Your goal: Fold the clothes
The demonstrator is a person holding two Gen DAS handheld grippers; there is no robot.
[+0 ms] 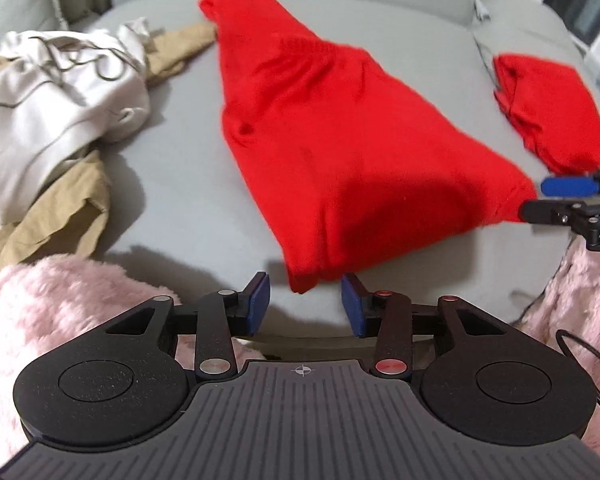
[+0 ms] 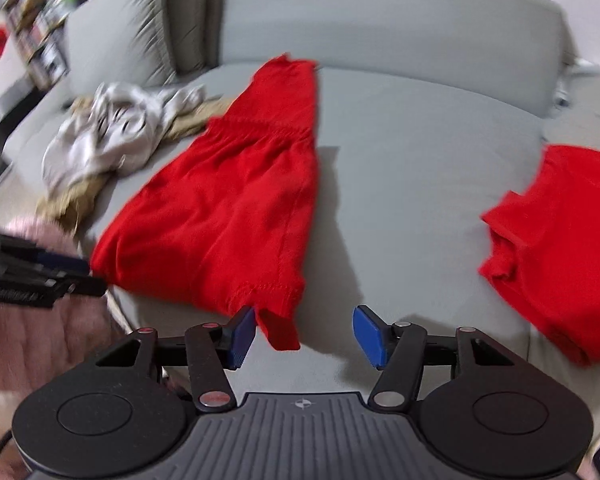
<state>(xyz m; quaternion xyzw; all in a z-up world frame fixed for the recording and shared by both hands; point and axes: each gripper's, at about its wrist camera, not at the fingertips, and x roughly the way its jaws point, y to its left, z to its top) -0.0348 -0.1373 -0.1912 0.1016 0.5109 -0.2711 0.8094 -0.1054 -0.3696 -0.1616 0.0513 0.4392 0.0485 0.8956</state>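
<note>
Red garment (image 1: pixel 340 152), a long piece with a gathered band across its middle, is lying stretched out on the grey sofa seat (image 1: pixel 180 184), narrow end toward the backrest, wide hem toward the front edge. Both near hem corners are sitting right at the tools. Left gripper (image 1: pixel 305 304) is hovering at the hem corner on its own side, fingers (image 1: pixel 258 300) parted with cloth just ahead of them, not pinched; in the right wrist view its tips are reaching that corner, contact not readable. Right gripper (image 2: pixel 304 334) is also standing released, the other hem corner hanging between its fingers (image 2: pixel 242 334) and brushing the left pad, no clamp on it. Judgement: the step in hand is taking both hem corners to fold the piece up toward its far end. Doing it well is calling for each corner to sit deep between the pads, all layers caught, before any lift, then both hands rising evenly so the hem stays straight. Second red garment (image 2: pixel 560 248) is lying well apart to the right; a crumpled white garment (image 1: pixel 60 92) over tan cloth (image 1: pixel 52 216) is lying to the left, clear of the fold path. Pink fleece (image 1: pixel 60 304) is showing at the sofa's front edge.
</note>
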